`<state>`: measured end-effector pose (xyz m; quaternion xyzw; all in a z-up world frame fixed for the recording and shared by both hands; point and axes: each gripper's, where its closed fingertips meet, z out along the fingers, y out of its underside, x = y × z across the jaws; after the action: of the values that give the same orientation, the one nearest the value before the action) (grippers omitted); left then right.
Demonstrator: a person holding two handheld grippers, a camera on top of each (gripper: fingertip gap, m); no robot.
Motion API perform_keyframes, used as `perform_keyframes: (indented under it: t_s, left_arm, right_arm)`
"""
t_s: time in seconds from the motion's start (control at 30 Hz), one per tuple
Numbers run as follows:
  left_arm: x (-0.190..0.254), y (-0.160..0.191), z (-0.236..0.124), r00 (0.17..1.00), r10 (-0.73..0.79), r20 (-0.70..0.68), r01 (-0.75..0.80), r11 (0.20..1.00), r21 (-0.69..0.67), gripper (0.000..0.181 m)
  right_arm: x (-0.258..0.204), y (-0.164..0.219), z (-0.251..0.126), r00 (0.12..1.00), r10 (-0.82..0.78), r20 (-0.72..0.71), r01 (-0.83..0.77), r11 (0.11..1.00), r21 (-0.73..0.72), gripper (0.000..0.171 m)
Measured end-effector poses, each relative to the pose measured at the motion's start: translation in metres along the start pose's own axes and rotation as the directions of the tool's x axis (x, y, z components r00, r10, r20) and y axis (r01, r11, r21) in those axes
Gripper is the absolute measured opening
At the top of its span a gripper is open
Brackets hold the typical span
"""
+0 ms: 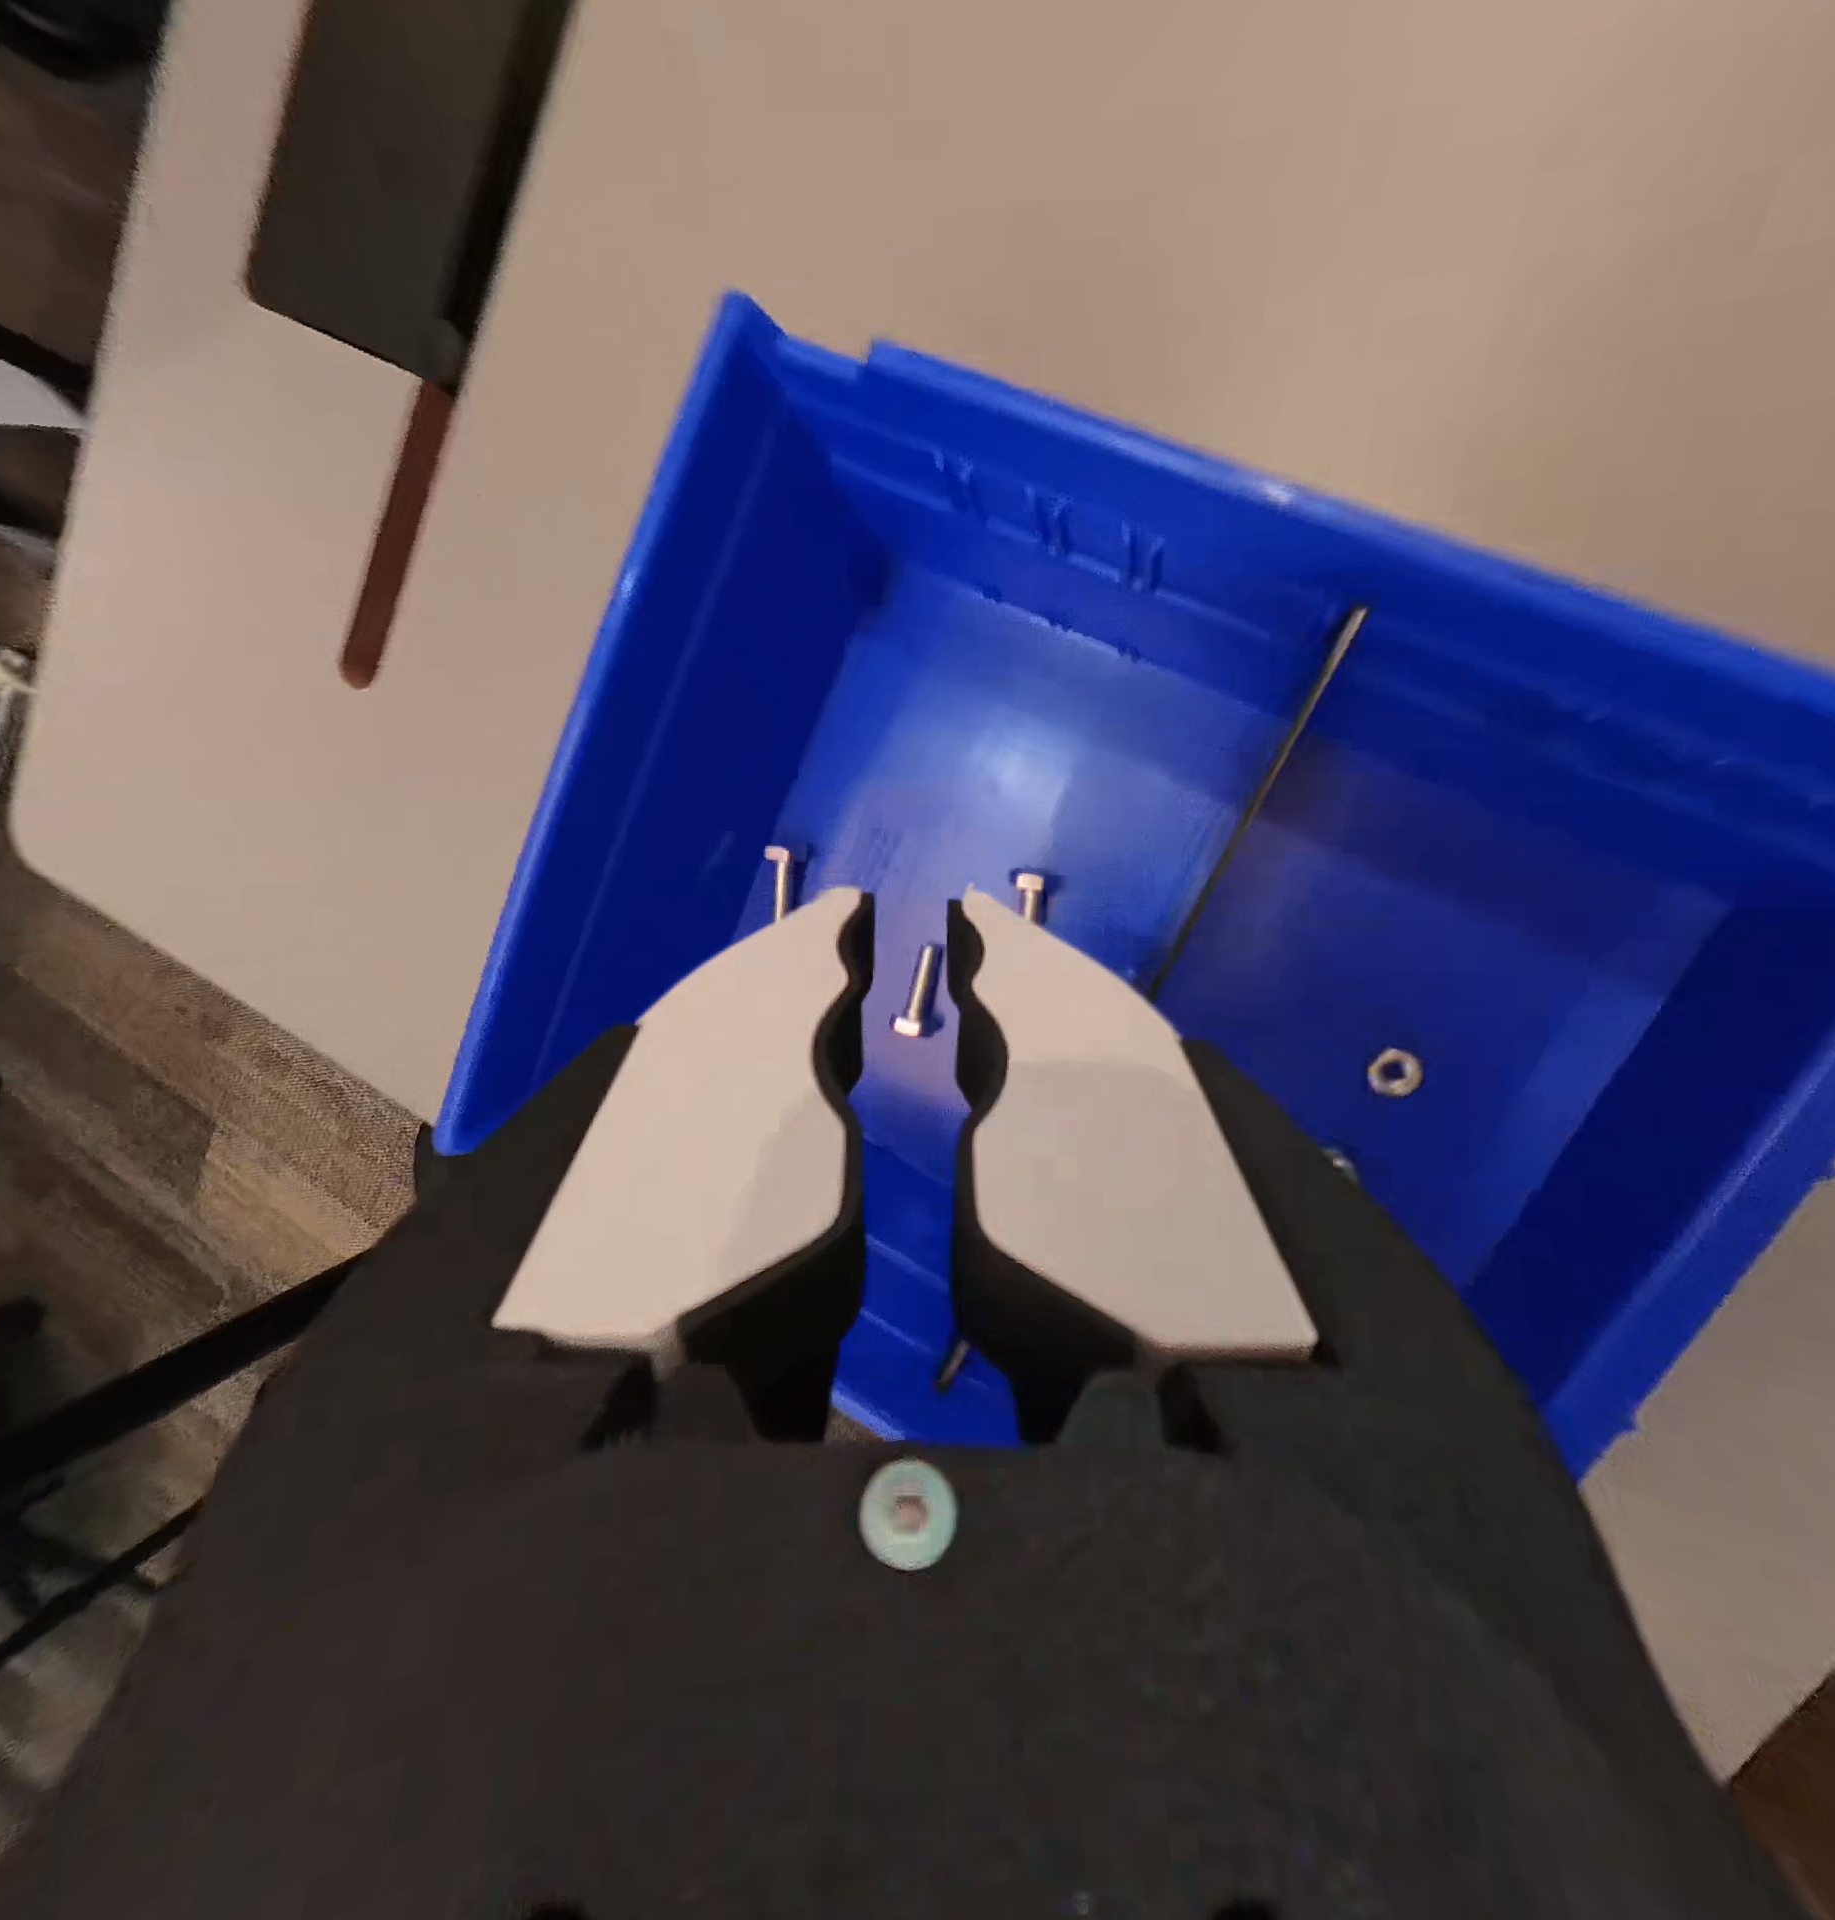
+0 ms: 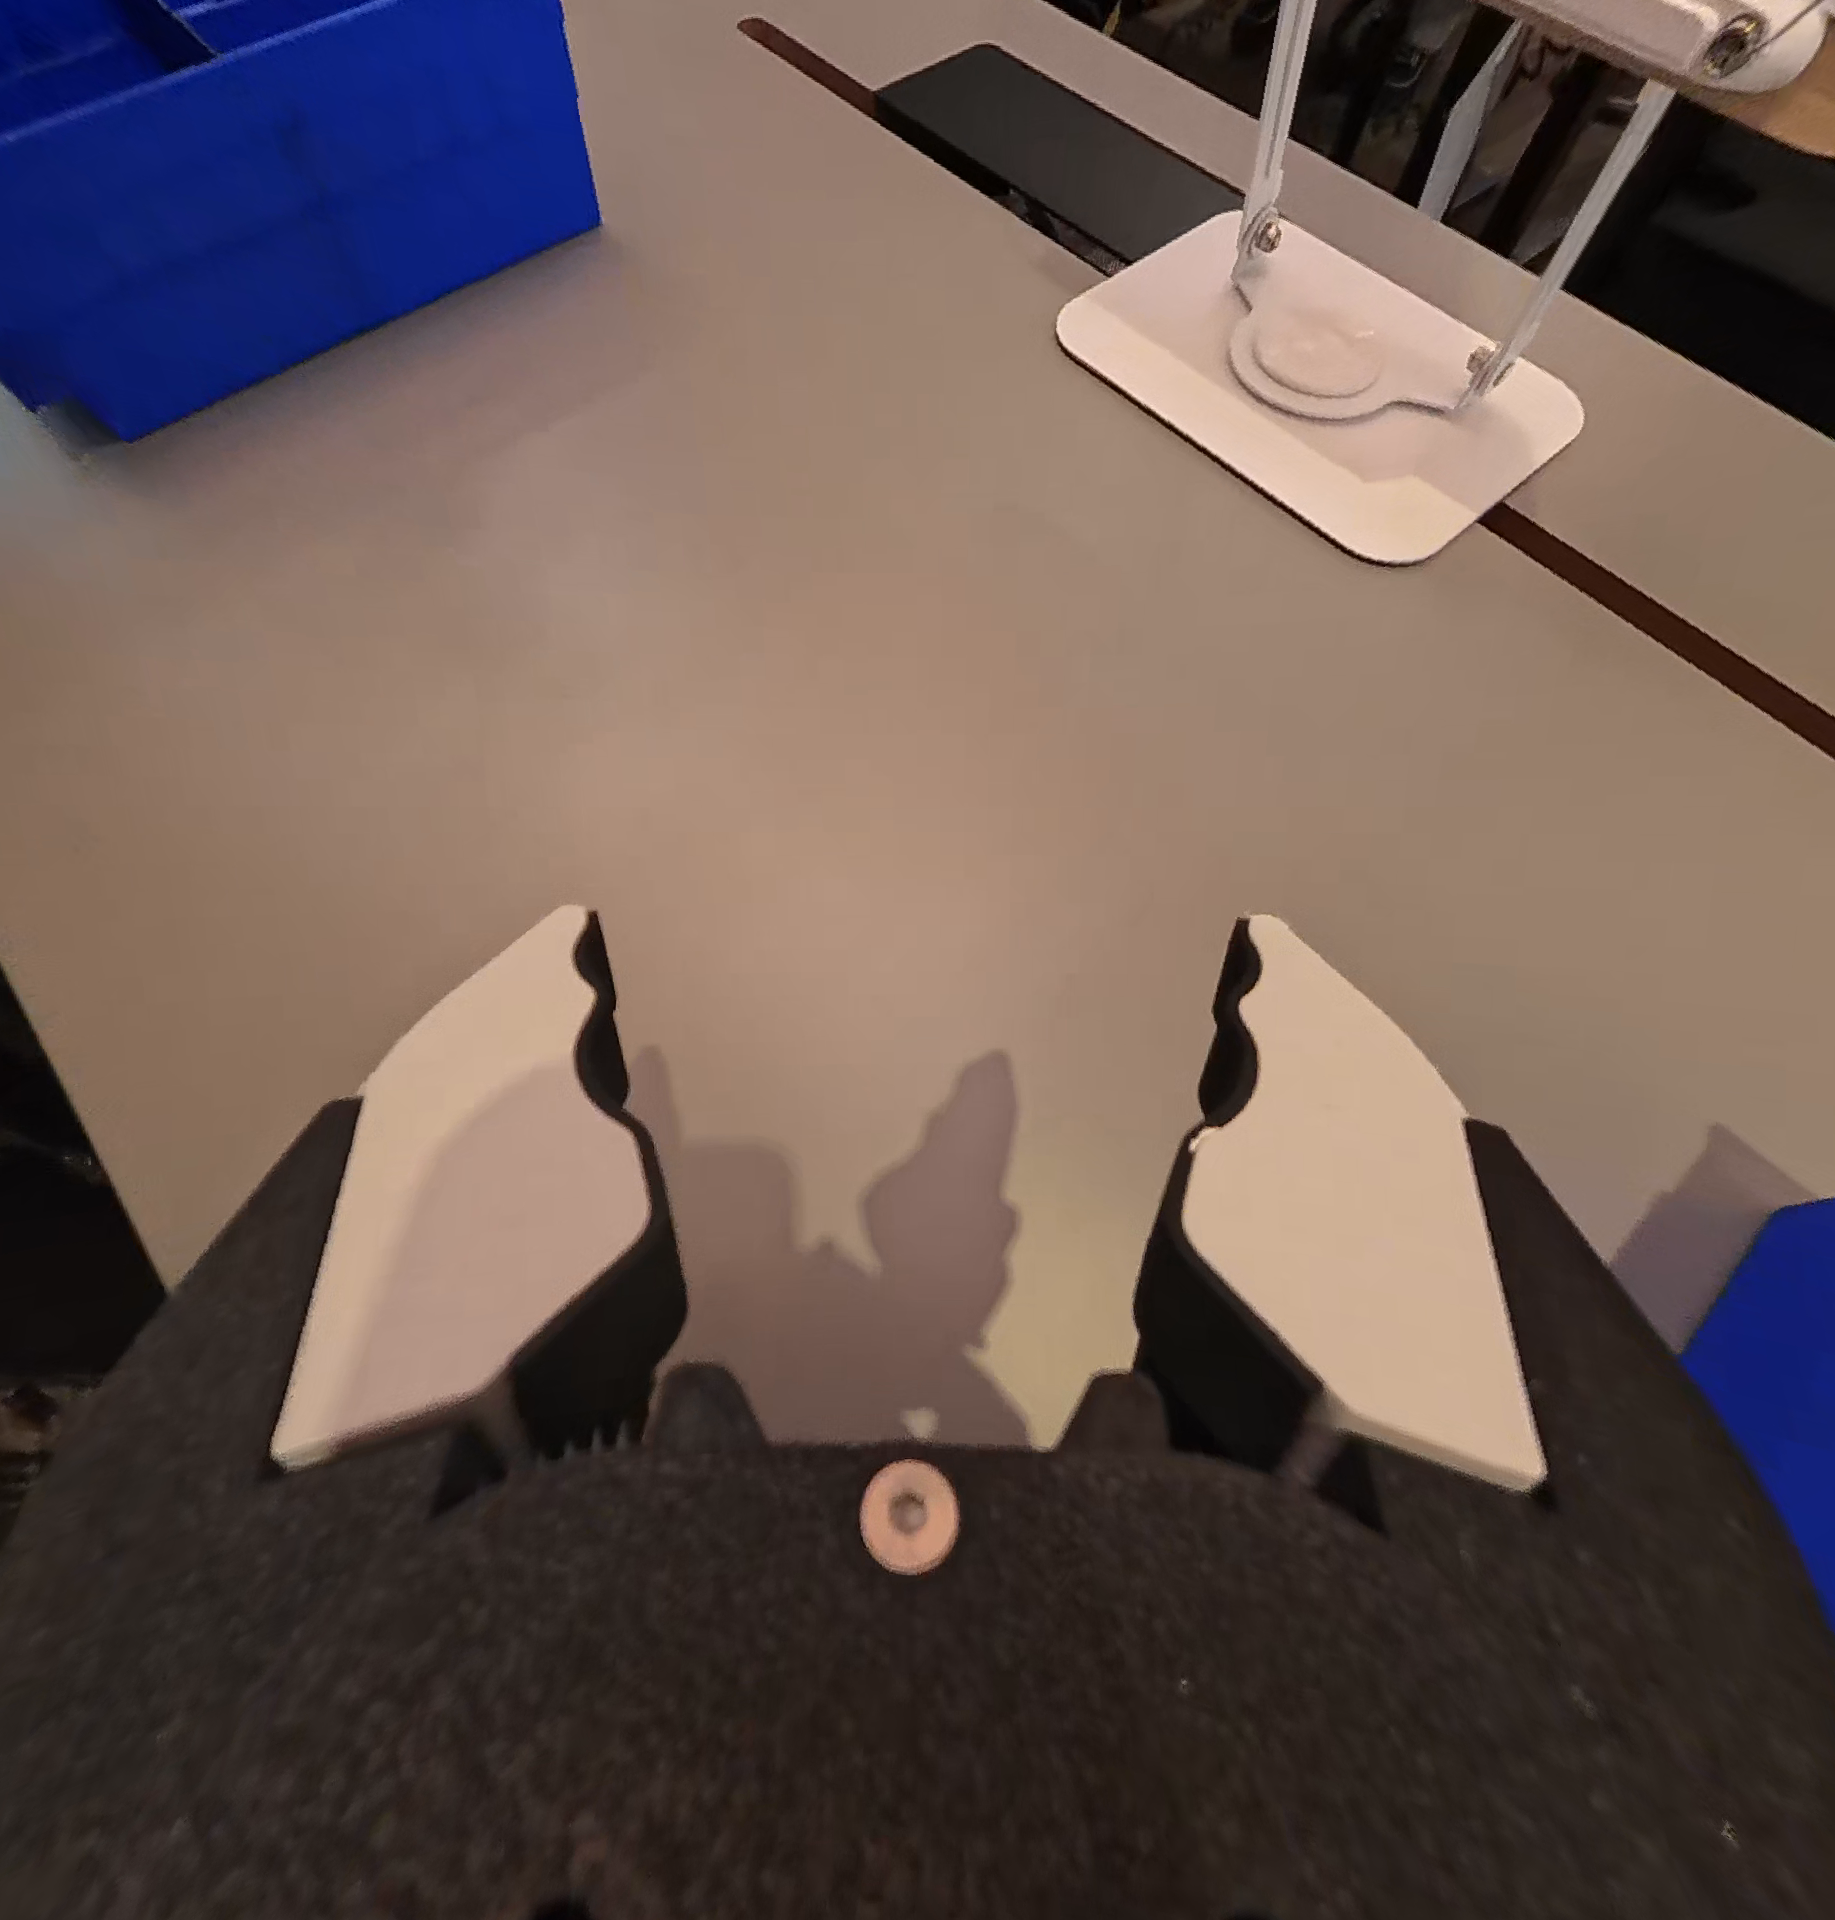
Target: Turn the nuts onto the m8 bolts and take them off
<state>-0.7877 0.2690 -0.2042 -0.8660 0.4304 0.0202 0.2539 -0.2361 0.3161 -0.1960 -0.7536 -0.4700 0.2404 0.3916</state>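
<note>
Left wrist view: the left gripper (image 1: 908,909) hangs above the blue bin (image 1: 684,644), its jaws narrowed to a slim gap and grasping nothing. The gap is lined up over one bolt (image 1: 915,992) lying flat on the bin floor, seemingly so that the jaws can close across its shank. Two more bolts lie just beyond the fingertips, one to the left (image 1: 780,878) and one to the right (image 1: 1029,894), both partly hidden. A thin black divider (image 1: 1266,790) splits the bin, keeping bolts in the left compartment apart from a nut (image 1: 1396,1072) in the right one; this sorting lets each gripper draw its own part. Whether the jaws have reached the bolt's level cannot be told. Right wrist view: the right gripper (image 2: 918,920) hovers over the bare grey counter (image 2: 892,644), jaws spread wide and empty, probably waiting for its turn at a nut. The blue bin (image 2: 269,239) stands well apart at upper left. A white stand (image 2: 1318,416) rests near the counter's far edge, clear of the work.
</note>
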Motion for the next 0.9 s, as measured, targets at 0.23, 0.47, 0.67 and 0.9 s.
perform_keyframes:
  t_s: [0.23, 0.47, 0.67, 0.9]
  left_arm:
    - [-0.002, 0.03, 0.036, 0.983, 0.094, -0.158, -0.129, 0.964, -0.232, 0.009]
    - [-0.002, 0.056, 0.05, 0.957, 0.118, -0.265, -0.224, 0.881, -0.416, 0.005]
    - [-0.003, 0.075, 0.062, 0.95, 0.118, -0.288, -0.254, 0.83, -0.497, 0.007]
    - [0.0, 0.085, 0.075, 0.945, 0.105, -0.31, -0.263, 0.805, -0.531, 0.012]
  right_arm:
    - [-0.002, 0.003, 0.023, 1.0, 0.001, 0.016, 0.0, 0.999, -0.053, 0.108]
    - [0.003, 0.005, 0.038, 0.999, 0.014, 0.037, -0.011, 0.998, -0.07, 0.107]
    - [0.005, 0.006, 0.043, 0.999, 0.018, 0.051, -0.015, 0.998, -0.064, 0.107]
    - [0.007, 0.008, 0.038, 0.998, 0.023, 0.051, -0.02, 0.998, -0.053, 0.106]
